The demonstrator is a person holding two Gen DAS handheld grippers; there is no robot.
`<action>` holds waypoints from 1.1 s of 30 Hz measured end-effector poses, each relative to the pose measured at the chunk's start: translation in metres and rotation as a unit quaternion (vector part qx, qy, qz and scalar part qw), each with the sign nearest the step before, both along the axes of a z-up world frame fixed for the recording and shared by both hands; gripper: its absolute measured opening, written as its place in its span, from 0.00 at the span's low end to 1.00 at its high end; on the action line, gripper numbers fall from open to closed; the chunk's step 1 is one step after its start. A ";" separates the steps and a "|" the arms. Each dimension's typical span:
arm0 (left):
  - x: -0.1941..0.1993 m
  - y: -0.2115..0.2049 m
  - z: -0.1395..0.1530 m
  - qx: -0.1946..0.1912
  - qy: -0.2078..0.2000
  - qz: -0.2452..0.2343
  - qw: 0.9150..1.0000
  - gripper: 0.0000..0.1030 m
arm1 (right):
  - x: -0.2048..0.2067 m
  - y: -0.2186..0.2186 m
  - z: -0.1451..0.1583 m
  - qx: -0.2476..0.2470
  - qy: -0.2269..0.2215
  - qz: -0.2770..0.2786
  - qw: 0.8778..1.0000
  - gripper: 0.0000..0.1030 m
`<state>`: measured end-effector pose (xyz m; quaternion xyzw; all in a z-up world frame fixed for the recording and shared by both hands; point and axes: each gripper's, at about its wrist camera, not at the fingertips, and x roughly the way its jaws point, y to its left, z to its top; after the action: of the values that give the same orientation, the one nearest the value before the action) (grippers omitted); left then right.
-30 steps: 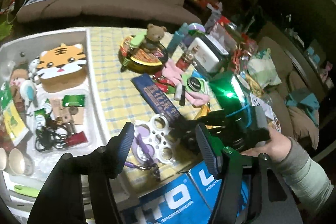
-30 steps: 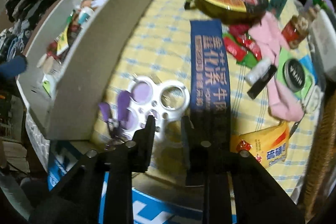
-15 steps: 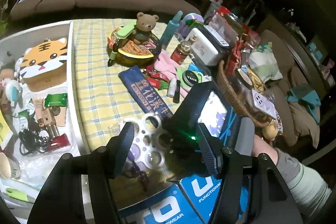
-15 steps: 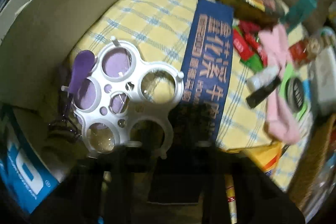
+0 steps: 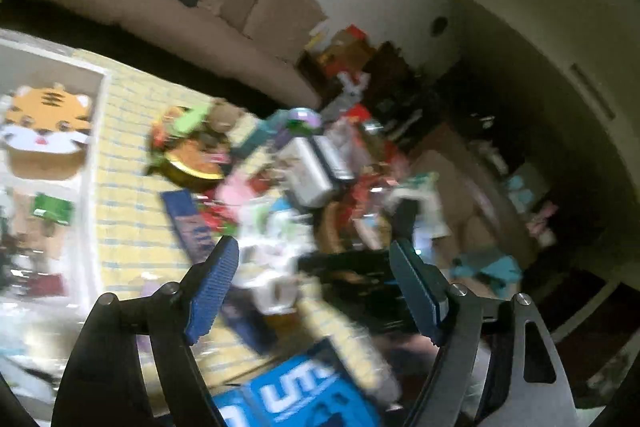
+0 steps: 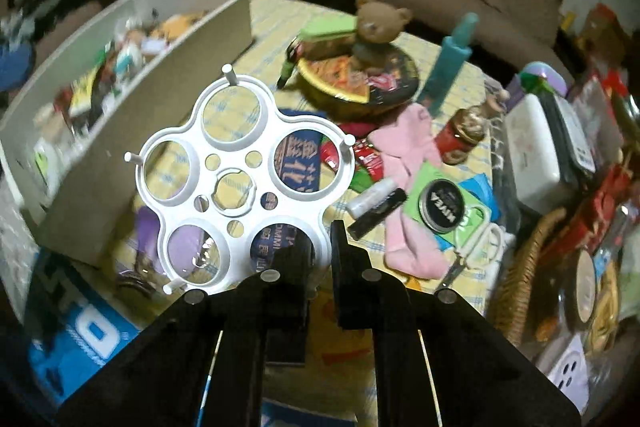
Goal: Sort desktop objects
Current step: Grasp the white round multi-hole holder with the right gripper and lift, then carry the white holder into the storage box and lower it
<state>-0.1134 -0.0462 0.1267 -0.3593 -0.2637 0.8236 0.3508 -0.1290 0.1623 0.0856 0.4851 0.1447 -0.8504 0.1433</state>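
My right gripper (image 6: 322, 247) pinches the white five-ring rack (image 6: 244, 179) by its rim at 5 o'clock, so it hangs clear above the yellow checked cloth (image 6: 260, 27), ready to go to the white bin (image 6: 132, 131) at 10 o'clock; that bin is crowded with small packets and toys. My left gripper (image 5: 314, 283) has just been widening, jaws apart and empty, perhaps to take over the rack
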 end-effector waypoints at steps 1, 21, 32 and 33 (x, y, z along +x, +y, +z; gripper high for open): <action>-0.001 -0.002 -0.004 -0.008 -0.006 0.005 1.000 0.78 | 0.003 0.001 0.008 -0.004 0.007 0.002 1.000 0.09; 0.009 -0.071 -0.002 -0.048 -0.020 0.090 0.995 0.26 | 0.025 -0.118 0.074 -0.013 0.045 0.090 0.995 0.10; 0.015 -0.177 -0.020 -0.041 -0.051 0.163 0.984 0.24 | 0.007 -0.235 0.052 -0.026 0.004 0.174 0.984 0.10; 0.014 -0.182 -0.025 -0.045 -0.057 0.168 0.983 0.24 | 0.004 -0.242 0.047 -0.027 -0.003 0.178 0.984 0.09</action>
<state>-0.0997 -0.2287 0.1014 -0.3717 -0.3027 0.8600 0.1747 -0.1248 -0.0793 0.1323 0.4503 0.2055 -0.8133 0.3057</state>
